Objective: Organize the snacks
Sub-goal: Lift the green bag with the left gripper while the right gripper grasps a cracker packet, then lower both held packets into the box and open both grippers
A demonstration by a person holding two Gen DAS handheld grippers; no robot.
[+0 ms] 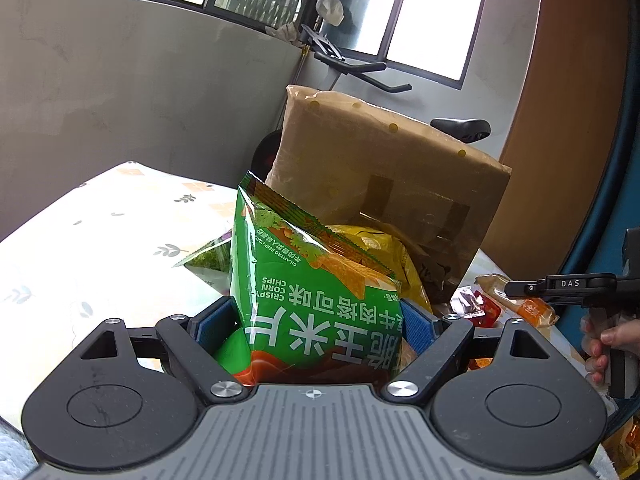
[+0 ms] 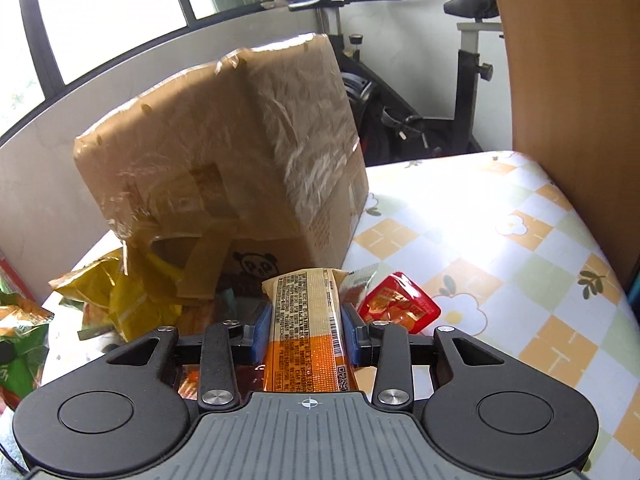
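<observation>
Between the blue pads of the left gripper (image 1: 316, 320), in the left wrist view, a green corn chip bag (image 1: 304, 280) is clamped, standing upright with its top seal pointing toward the cardboard box (image 1: 384, 184). The jaws are spread wide, yet the pads are pressed against both sides of the bag. Behind it a yellow snack bag (image 1: 376, 248) is seen lying against the foot of the box, and a second green packet (image 1: 208, 264) is seen lying flat on the table (image 1: 80, 240) to the left. Toward the table's right edge the right gripper (image 1: 516, 288) is seen from the side with a hand (image 1: 604, 344) on its handle and an orange-and-cream wrapper in its tip, over a small red packet (image 1: 480, 308).

Seen from the right wrist view, the right gripper (image 2: 306, 328) is closed on a long orange wrapped snack (image 2: 306, 320), which is held lengthwise between the pads with its cream end pointing at the box (image 2: 224, 152). Just beside it on the right, the red packet (image 2: 400, 304) rests on the checked tablecloth; the yellow bag (image 2: 120, 296) is crumpled at the box's open front, near the table's left edge.

The sorting is judged to be under way only: two snacks are gripped, none can be seen stowed, and several packets are left loose around the box
</observation>
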